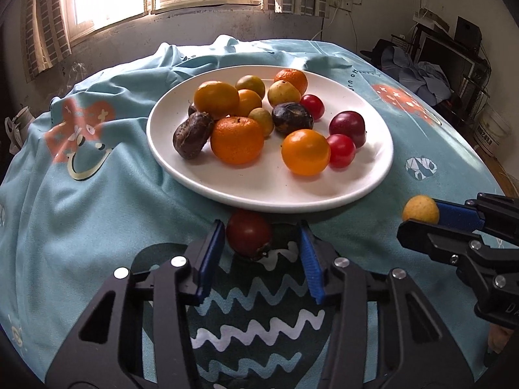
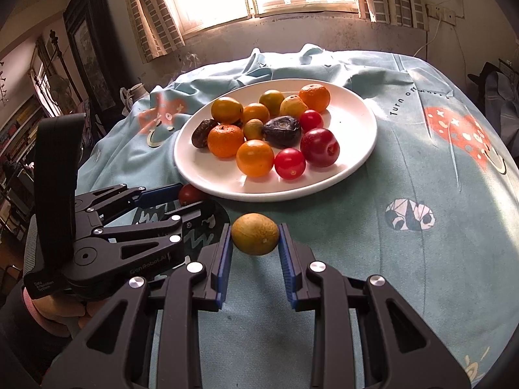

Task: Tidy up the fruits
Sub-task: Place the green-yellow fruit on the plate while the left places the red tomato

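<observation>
Sitting just in front of the white plate [image 2: 356,175] of fruit, a yellow-green fruit [image 2: 255,234] is pinched between the right gripper [image 2: 255,243] fingers, while a dark red tomato [image 1: 248,235] lies at the plate's near rim, inside the spread left gripper [image 1: 262,243], touching its left finger.

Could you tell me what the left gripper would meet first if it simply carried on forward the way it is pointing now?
Most likely the dark red fruit, which sits between the left gripper fingertips, nearer the left finger. Just beyond lies the near rim of the white plate; how far apart they are is unclear.
</observation>
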{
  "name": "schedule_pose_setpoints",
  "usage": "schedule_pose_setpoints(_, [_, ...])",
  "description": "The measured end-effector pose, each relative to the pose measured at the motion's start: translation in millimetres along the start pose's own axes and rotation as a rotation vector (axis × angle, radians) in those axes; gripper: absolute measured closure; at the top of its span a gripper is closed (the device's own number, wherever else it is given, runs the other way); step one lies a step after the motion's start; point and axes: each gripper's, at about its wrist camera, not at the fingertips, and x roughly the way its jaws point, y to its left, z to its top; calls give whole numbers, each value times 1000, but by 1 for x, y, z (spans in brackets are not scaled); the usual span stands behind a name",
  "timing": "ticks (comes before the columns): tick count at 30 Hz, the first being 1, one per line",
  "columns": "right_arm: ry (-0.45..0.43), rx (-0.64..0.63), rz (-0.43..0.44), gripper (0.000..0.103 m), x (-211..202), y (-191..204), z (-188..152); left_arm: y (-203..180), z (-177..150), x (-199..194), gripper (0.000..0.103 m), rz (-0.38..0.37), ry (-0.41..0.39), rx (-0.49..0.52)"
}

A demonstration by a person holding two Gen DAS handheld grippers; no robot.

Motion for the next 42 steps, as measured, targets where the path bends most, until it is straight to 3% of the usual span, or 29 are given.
schedule_pose_setpoints(6, [-6, 6, 2, 75, -2, 0, 0, -3, 0, 8, 57, 32, 20, 2])
schedule_pose_setpoints(13, [6, 10, -8, 75, 1, -2, 0, -1, -1, 9, 73, 69, 31, -12])
schedule_pose_setpoints(19, [17, 19, -6, 75, 4, -2, -3, 0, -10, -1, 73, 69, 25, -38])
schedule_pose_setpoints(33, [-3, -48, 51, 75, -11, 34, -28, -8, -44, -72, 73, 6, -71, -66])
schedule_pose_setpoints(37, [-47, -49, 48, 75, -22, 34, -19, -6, -31, -86, 74, -22, -83, -52])
schedule_pose_setpoints(42, [-91, -28, 29, 75, -28, 21, 12, 4, 17, -89, 74, -16, -110, -60])
